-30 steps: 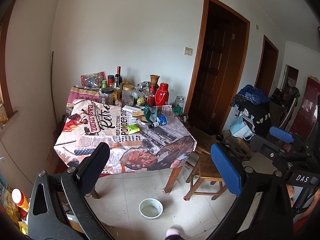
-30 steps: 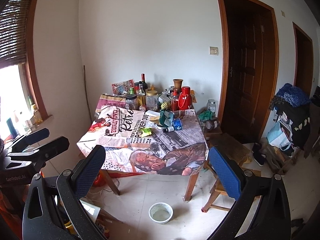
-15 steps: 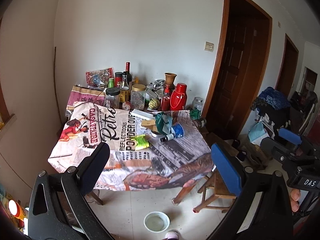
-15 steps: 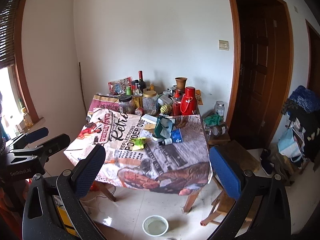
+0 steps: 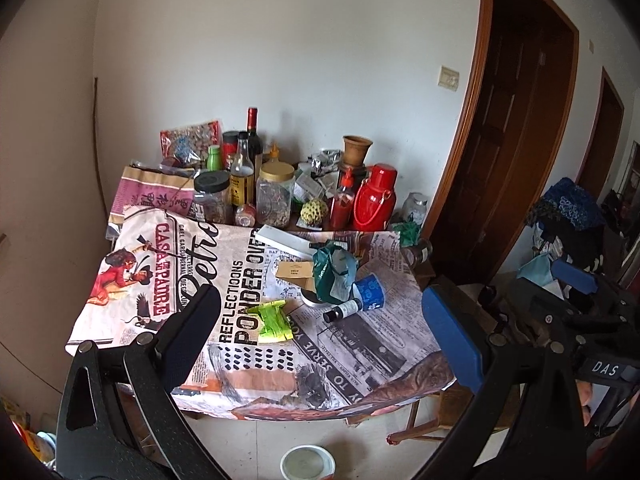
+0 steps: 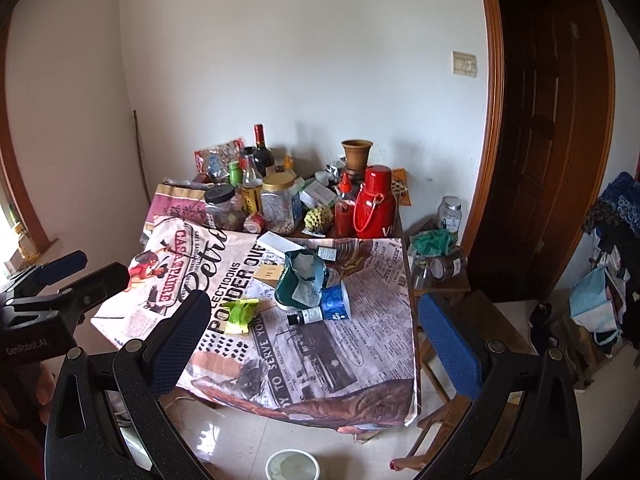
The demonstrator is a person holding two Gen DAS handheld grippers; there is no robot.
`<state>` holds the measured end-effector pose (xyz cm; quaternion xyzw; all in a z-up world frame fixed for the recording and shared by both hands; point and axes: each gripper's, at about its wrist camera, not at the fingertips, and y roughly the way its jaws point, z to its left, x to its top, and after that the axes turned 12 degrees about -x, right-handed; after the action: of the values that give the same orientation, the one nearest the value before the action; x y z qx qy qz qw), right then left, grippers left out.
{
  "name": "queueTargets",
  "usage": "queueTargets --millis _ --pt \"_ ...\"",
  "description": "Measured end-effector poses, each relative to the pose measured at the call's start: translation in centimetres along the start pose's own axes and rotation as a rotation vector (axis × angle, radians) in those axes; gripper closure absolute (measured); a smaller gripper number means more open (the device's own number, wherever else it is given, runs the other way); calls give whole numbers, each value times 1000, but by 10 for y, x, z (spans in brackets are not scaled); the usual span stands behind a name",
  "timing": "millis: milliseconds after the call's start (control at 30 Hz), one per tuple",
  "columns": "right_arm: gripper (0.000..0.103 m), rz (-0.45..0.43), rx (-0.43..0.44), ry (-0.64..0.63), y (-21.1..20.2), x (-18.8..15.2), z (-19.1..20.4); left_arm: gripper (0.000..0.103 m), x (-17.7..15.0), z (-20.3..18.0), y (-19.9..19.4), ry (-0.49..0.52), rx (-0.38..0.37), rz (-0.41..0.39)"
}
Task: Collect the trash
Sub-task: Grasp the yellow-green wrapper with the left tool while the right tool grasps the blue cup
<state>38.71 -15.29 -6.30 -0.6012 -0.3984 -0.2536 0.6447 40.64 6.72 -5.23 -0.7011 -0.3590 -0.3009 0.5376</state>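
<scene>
A table draped in a printed cloth (image 5: 360, 356) (image 6: 360, 344) stands ahead of both grippers. Loose litter lies mid-table: a crumpled green wrapper (image 5: 272, 320) (image 6: 240, 314), a teal bag (image 5: 334, 276) (image 6: 302, 280), a blue cup on its side (image 5: 370, 292) (image 6: 336, 302), a small dark bottle (image 5: 342, 311) (image 6: 306, 316) and a brown card piece (image 5: 294, 270). My left gripper (image 5: 320, 300) is open and holds nothing, short of the table's near edge. My right gripper (image 6: 314, 304) is likewise open with nothing in it, level with the left gripper (image 6: 100, 268) seen beside it.
Jars, bottles, a clay pot and a red thermos (image 5: 374, 200) (image 6: 374, 204) crowd the table's back by the wall. A white bowl (image 5: 307, 462) (image 6: 292, 464) sits on the floor below. A wooden stool (image 5: 440, 412) stands at the right, with a dark door and piled clothes (image 5: 568, 216) beyond.
Both grippers have come closer to the table, which now fills more of each view. Both have stayed open and nothing on the table has shifted.
</scene>
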Motion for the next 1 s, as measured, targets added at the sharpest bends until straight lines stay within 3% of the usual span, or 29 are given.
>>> queueTargets --millis 200,367,500,733,1000 --pt "0 82 -75 38 58 10 12 1 14 48 64 5 -16 101" --pt "0 192 -124 78 117 7 21 1 13 93 129 -4 2 241" --pt "0 304 -126 101 170 -3 22 1 -4 119 177 -38 29 347" --pt "1 414 -147 90 238 -19 20 4 -50 149 250 -116 84 506" --pt "19 516 -110 82 290 -33 16 10 -85 170 285 -261 104 589"
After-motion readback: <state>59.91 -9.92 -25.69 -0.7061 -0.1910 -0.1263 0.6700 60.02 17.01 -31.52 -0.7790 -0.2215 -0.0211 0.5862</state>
